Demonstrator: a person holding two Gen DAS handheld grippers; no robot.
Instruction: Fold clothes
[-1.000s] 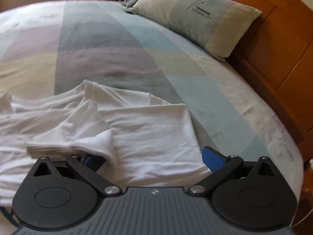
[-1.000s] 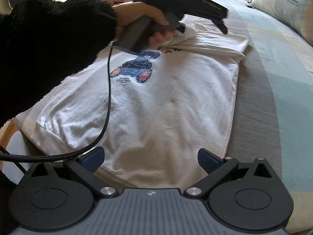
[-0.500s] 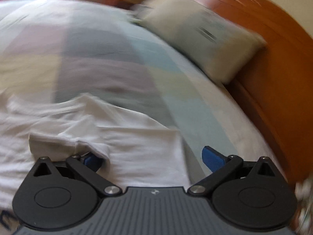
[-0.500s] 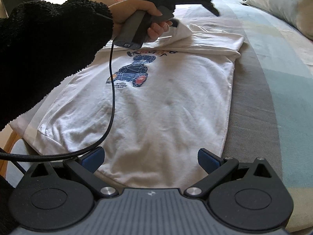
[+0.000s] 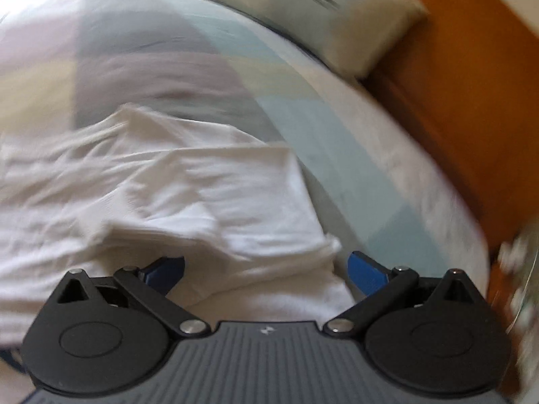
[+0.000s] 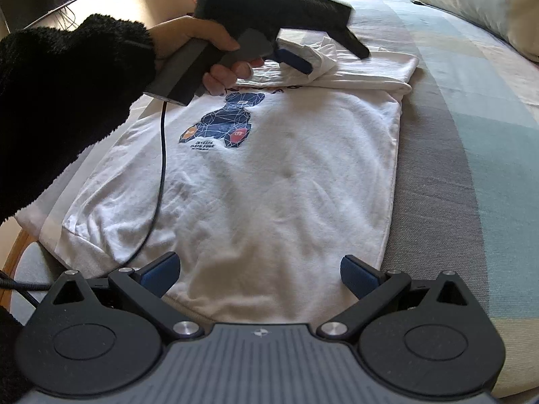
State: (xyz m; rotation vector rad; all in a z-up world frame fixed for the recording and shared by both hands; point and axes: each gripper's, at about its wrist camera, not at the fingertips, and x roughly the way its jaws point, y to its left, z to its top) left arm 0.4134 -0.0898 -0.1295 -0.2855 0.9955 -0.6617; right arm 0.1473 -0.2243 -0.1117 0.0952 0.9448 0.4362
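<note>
The left hand-held gripper, fingers spread, hovers over the folded sleeve at the shirt's collar end. The right hand-held gripper gapes empty at its hem. The shirt lies flat on the bed.

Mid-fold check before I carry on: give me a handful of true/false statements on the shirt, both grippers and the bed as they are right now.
1. The white T-shirt lies print side up on the bed. True.
2. The right gripper is clamped on the shirt's hem. False: its jaws stand open above the hem, holding nothing.
3. The left gripper is up at the shirt's folded top end. True.
4. The pillow lies on top of the shirt. False: it sits apart, at the head of the bed.
5. A cable trails across the shirt. True.
</note>
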